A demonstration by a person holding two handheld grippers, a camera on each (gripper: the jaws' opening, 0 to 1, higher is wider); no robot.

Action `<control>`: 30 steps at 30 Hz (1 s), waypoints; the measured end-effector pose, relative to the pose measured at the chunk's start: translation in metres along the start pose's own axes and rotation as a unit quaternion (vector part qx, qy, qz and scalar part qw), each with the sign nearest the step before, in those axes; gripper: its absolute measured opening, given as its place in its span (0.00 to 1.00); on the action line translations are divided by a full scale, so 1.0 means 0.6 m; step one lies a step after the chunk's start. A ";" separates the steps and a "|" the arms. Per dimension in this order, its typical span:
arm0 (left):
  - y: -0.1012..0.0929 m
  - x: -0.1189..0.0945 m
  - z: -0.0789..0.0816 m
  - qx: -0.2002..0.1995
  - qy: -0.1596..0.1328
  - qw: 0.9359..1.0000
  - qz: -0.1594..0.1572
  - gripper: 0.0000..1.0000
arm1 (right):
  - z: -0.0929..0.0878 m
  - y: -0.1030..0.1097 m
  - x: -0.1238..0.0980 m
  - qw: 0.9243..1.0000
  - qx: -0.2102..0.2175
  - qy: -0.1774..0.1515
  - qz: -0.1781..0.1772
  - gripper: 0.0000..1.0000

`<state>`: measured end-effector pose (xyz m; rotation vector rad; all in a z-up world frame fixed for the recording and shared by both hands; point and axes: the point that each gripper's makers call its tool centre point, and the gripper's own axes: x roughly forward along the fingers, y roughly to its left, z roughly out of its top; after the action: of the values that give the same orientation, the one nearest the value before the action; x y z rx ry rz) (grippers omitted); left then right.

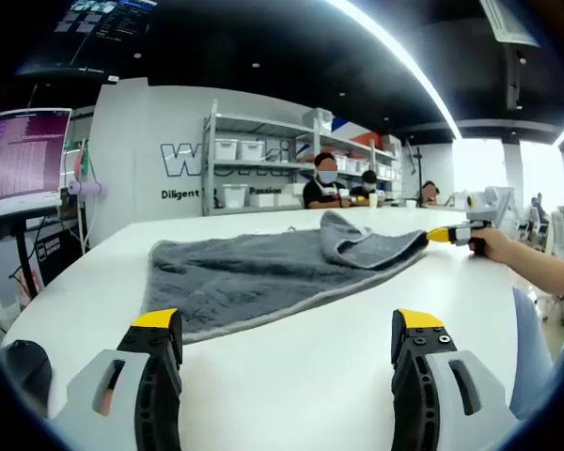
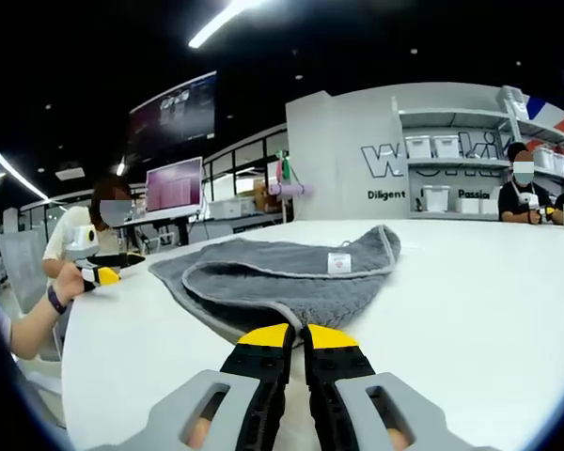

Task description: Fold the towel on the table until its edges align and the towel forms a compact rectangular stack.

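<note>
A grey towel (image 1: 263,268) lies spread on the white table (image 1: 301,376), its far right part folded over on itself. In the right gripper view the towel (image 2: 282,277) shows a white label (image 2: 338,263) on the folded flap. My right gripper (image 2: 299,336) is shut on the towel's near corner. From the left gripper view that right gripper (image 1: 448,235) pinches the towel's right corner, low over the table. My left gripper (image 1: 288,324) stands open, wide apart, short of the towel's near edge. The left gripper (image 2: 99,273) appears at the far left, in a hand.
A monitor (image 1: 23,155) on a stand is at the table's left. Shelves with white bins (image 1: 254,174) line the back wall, with seated people (image 1: 324,183) nearby. A dark object (image 1: 23,368) sits by the table's near left edge. Bare tabletop (image 2: 470,301) stretches right of the towel.
</note>
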<state>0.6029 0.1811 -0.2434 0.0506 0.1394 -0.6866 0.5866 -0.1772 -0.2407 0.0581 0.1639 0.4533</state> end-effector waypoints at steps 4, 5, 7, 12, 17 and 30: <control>-0.002 0.000 0.000 0.000 0.000 1.000 0.000 0.90 | 0.001 -0.008 -0.003 1.000 0.001 -0.002 -0.013 0.02; -0.003 0.000 -0.001 0.000 0.000 1.000 0.000 0.90 | 0.001 -0.010 -0.004 1.000 0.002 -0.003 -0.015 0.02; -0.004 0.000 -0.001 0.000 0.000 1.000 0.000 0.90 | 0.002 -0.015 -0.007 1.000 0.004 -0.006 -0.022 0.02; -0.005 -0.001 -0.001 0.000 0.000 1.000 0.000 0.90 | 0.006 -0.025 -0.015 0.999 0.009 -0.014 -0.039 0.02; -0.004 0.000 -0.001 0.000 0.000 1.000 0.000 0.90 | 0.011 -0.037 -0.021 0.998 0.013 -0.024 -0.054 0.02; -0.004 0.000 -0.002 0.001 0.001 1.000 0.000 0.90 | 0.015 -0.058 -0.032 0.995 0.019 -0.032 -0.089 0.02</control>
<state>0.6012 0.1792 -0.2443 0.0530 0.1412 -0.6866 0.5861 -0.2169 -0.2322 0.0942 0.1125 0.2709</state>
